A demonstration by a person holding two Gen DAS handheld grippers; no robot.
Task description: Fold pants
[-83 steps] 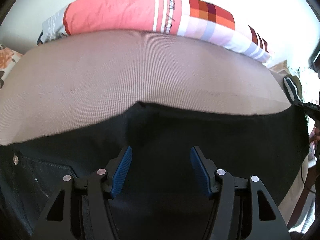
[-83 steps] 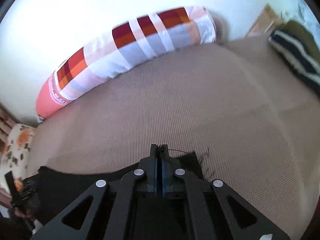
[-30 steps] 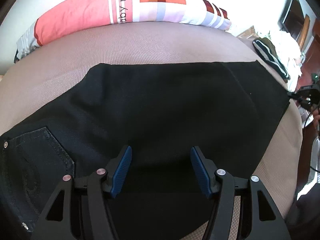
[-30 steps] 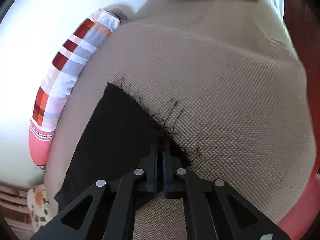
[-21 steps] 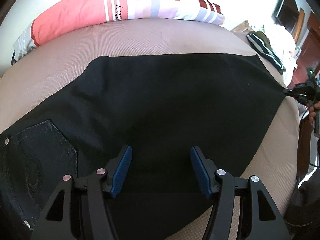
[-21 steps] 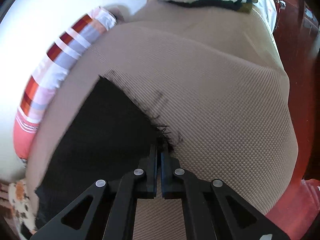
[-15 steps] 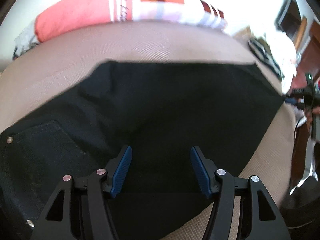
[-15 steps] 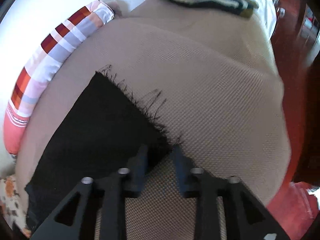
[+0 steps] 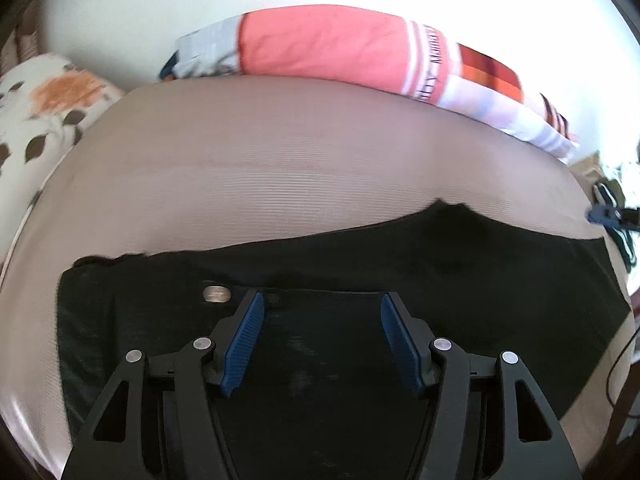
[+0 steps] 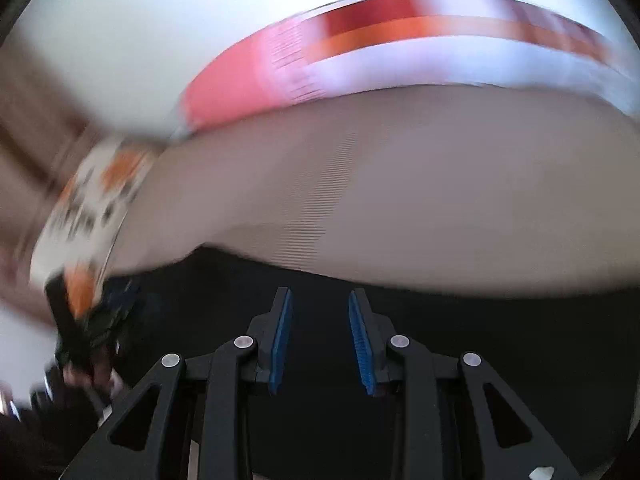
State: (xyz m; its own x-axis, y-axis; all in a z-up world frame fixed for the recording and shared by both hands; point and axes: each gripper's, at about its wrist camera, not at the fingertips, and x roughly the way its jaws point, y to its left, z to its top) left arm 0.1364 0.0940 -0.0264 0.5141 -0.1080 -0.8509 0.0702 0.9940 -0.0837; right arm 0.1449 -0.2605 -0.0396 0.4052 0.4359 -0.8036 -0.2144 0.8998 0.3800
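Black denim pants (image 9: 460,280) lie flat on the beige ribbed-fabric bed (image 9: 280,168), spread across its near part; top edge runs roughly left to right with a small peak right of centre. A round silver metal rivet (image 9: 216,293) sits on the denim just left of the left tongs, at the corner of a stitched seam; what that seam belongs to, cannot tell.

Left tongs (image 9: 321,336): spread wide, blue ribbed pads (image 9: 242,344) well apart, nothing between them. They hover over the pants near the rivet; contact with the cloth cannot be judged.

Right tongs (image 10: 321,340): spread, narrower gap than the left, nothing pinched. Below them is the same black fabric (image 10: 500,344), with beige bed beyond. Right wrist view is heavily motion-blurred, so detail is poor. In the left wrist view the right tongs show as a small dark shape with a blue tip at the far right edge, beside the pants' right end.

Surroundings: long bolster pillow, coral pink with white stripes and orange-red checks (image 9: 360,50), along the far edge of the bed against a white wall (image 9: 120,12). White pillow with orange and brown floral print (image 9: 44,108) at the far left, off the bed corner. Dark striped folded cloth (image 9: 608,194) at the far right edge, too small to identify.
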